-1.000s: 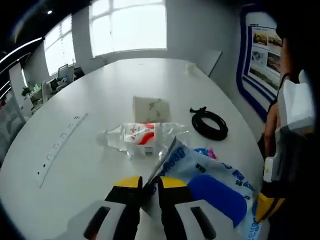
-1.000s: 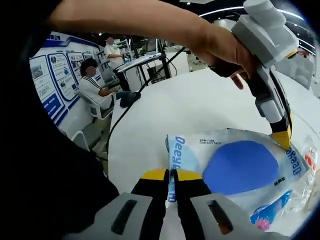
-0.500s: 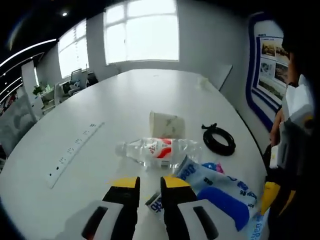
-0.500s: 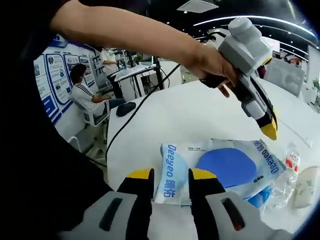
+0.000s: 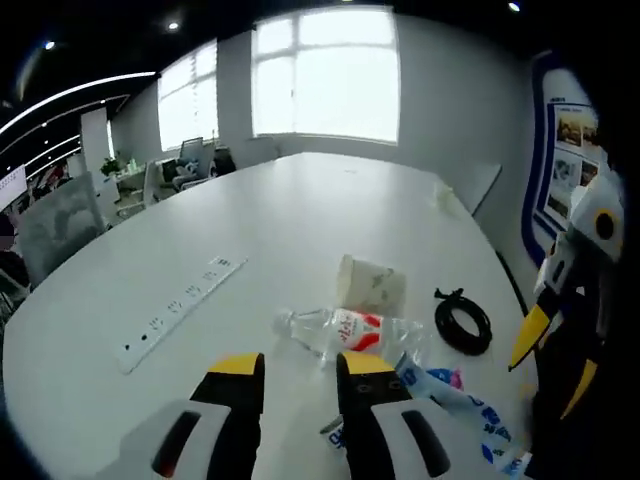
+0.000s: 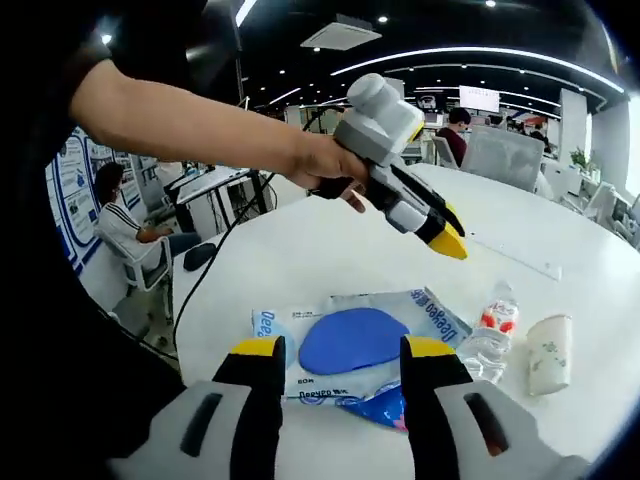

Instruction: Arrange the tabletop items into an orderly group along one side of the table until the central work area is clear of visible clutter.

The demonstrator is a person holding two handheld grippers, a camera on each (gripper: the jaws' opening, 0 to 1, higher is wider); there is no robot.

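Released packet (image 6: 350, 345) beyond raised claws (image 6: 335, 352)

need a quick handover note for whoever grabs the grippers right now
Left gripper: open, holding nothing, raised over the table.
Right gripper: open, holding nothing, above the blue-and-white plastic packet.
Packet lies flat near the edge of the white table; clear plastic water bottle with red label lies beside it, then the white paper cup and the black coiled cable.
Done: items already sit grouped along one side.
Left: tidy the group if wanted.

Flat blue-white packet (image 6: 352, 343), toppled bottle (image 6: 490, 335), paper cup (image 6: 548, 352), cable coil (image 5: 464, 323) on table
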